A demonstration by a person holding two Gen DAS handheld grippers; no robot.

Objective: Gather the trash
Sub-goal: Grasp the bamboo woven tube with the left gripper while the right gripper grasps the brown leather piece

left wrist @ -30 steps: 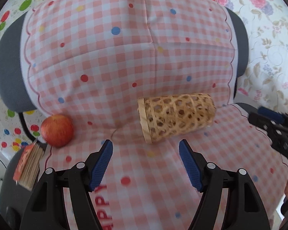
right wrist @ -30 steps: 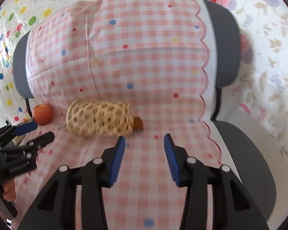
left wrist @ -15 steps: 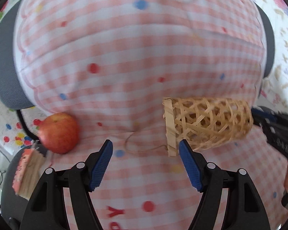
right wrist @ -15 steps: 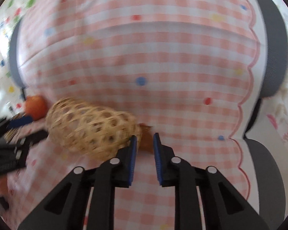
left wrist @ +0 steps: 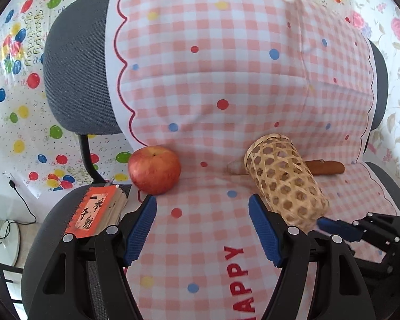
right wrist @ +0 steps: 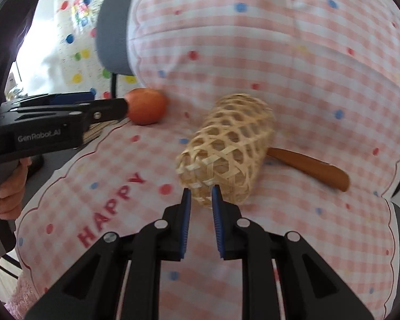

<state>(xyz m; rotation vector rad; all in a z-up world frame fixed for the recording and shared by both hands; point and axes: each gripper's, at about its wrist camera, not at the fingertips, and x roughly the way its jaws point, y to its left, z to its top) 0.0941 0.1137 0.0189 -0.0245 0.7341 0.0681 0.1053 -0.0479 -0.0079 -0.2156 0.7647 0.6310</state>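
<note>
A woven bamboo basket (left wrist: 285,178) lies on its side on a chair covered with pink checked cloth (left wrist: 213,80). My right gripper (right wrist: 201,200) is shut on the basket's closed bottom end (right wrist: 226,154) and tilts it. A brown sausage-like piece (right wrist: 309,169) lies on the seat behind the basket; it also shows in the left wrist view (left wrist: 324,167). My left gripper (left wrist: 202,218) is open and empty above the seat, between a red apple (left wrist: 154,169) and the basket. The right gripper also shows at the lower right of the left wrist view (left wrist: 341,229).
A small red-covered notepad (left wrist: 96,210) lies on the bare seat edge left of the apple. The grey chair back (left wrist: 77,80) rises behind. A balloon-print sheet (left wrist: 16,80) and floral sheet (left wrist: 397,53) hang behind the chair.
My right gripper closed on the basket's bottom end and swung it round, uncovering the brown piece. My left gripper pulled back and shifted left.
</note>
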